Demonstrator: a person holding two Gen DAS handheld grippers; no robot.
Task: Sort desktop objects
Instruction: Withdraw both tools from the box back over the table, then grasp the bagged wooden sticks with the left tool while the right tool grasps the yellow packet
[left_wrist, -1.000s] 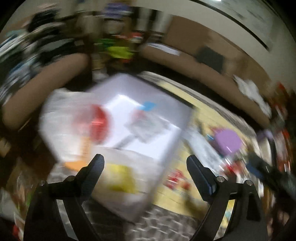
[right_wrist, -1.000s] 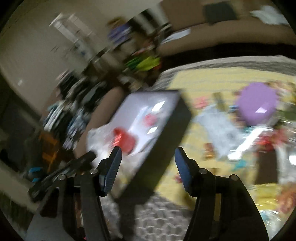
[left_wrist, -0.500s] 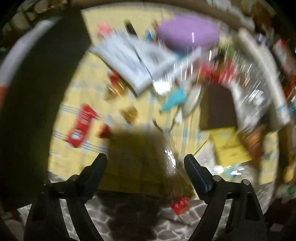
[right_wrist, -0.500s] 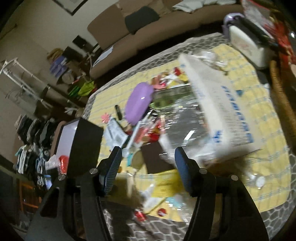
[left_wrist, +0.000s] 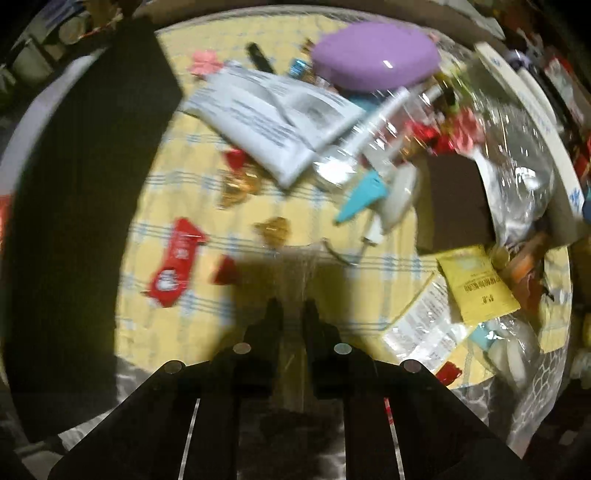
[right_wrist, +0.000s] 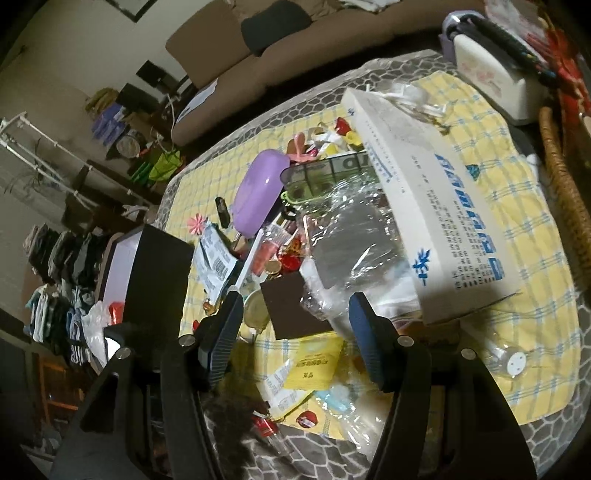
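Left tongs: the left tongs (left_wrist: 291, 308) point steeply down at the yellow checked cloth (left_wrist: 177, 177); their jaws are closing, nearly together, around what looks like a clear crinkled wrapper (left_wrist: 295, 273), though blur and shadow leave the grip uncertain.
Right tongs: the right tongs (right_wrist: 295, 308) hang spread about halfway over the clutter, pinching nothing.
Things to sort: scattered on the cloth-covered surface are a red sachet (left_wrist: 177, 258), gold-wrapped sweets (left_wrist: 273, 229), a folded printed leaflet (left_wrist: 273, 118), a purple case (left_wrist: 373, 55), a brown card (left_wrist: 456, 199) and a yellow packet (left_wrist: 476, 284).
Large box: a long white box with blue print (right_wrist: 436, 206) lies tilted on crumpled clear plastic (right_wrist: 354, 236).
Bin: a black-sided box (right_wrist: 155, 273) stands at the surface's left edge.
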